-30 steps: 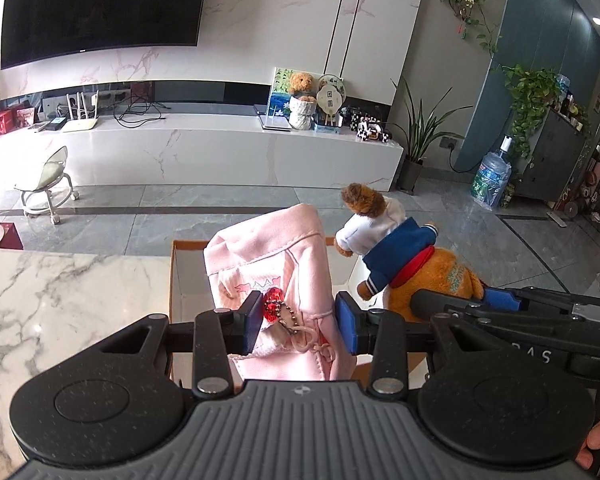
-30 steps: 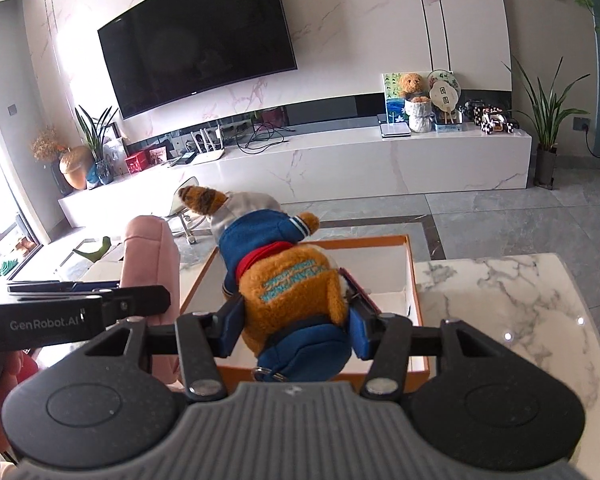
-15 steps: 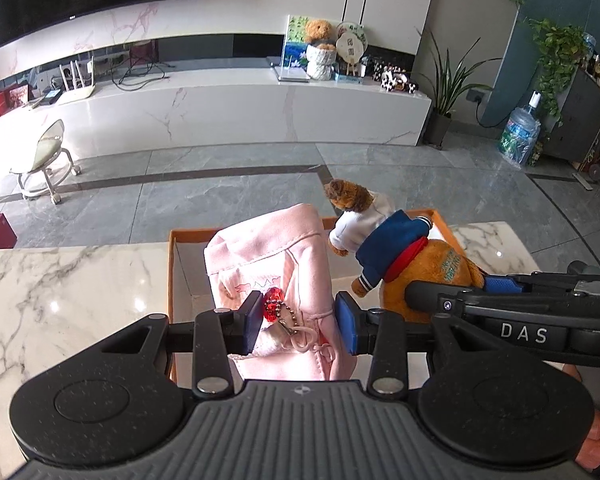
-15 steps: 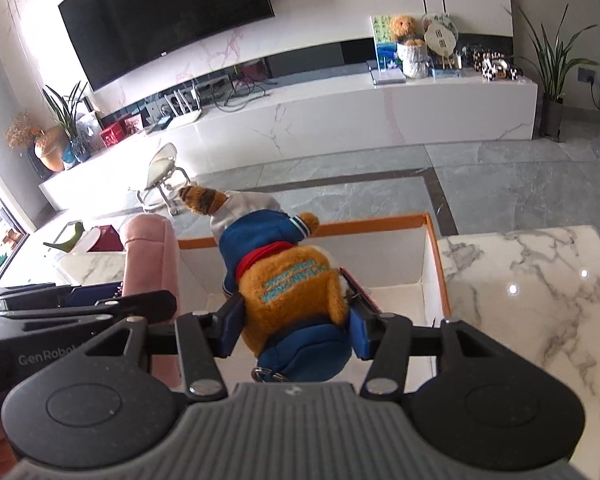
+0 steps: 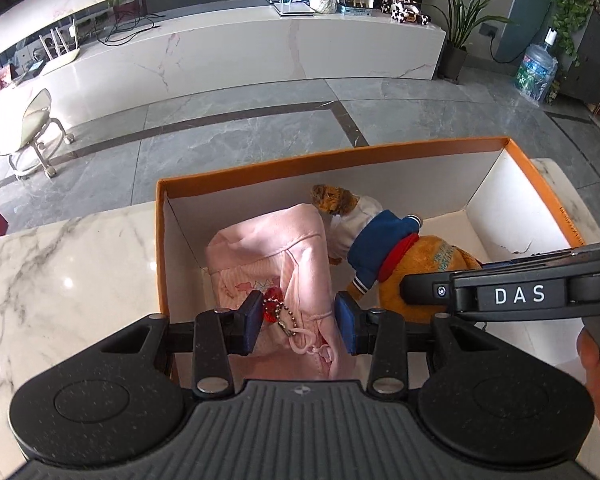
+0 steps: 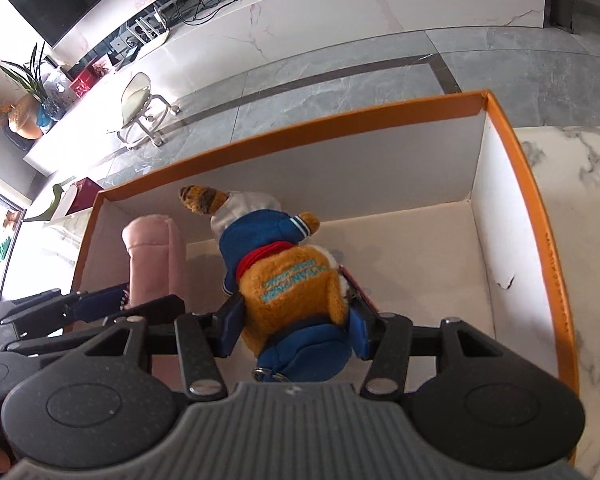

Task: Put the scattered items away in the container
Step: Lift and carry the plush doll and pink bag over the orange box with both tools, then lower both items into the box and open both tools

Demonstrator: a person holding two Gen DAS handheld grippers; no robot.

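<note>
Inside the orange box [image 5: 540, 184] I counted two things, one per gripper: a pink garment [image 5: 276, 264] and a plush bear [image 6: 284, 276] in a blue jacket and red collar. My left gripper [image 5: 300, 324] was clamped on the pink garment, its blue pads [image 5: 249, 328] pressing the fabric from both sides, with a red bead charm [image 5: 274, 308] on a ball chain hanging against the left pad. My right gripper [image 6: 296, 324] was clamped on the plush bear low down, around its blue trousers, and the bear's head pointed toward the far wall of the box. Both bundles hung within the white walls, the garment to the left of the bear and just beside it; whether either touched the floor of the box I could not tell.

One white marble table [image 5: 72, 280] carried the box, which sat at the far edge. Beyond it lay grey tiled floor [image 5: 260, 120], one small wheeled stool [image 5: 36, 128], a long white media console [image 5: 260, 44], one water jug [image 5: 536, 68] and potted plants at the right.

Compared with a second before, both grippers had dropped and tipped further down: the toys had then stood above the rim against the wall and television, and now they sat below the rim. Neither grip had changed.
</note>
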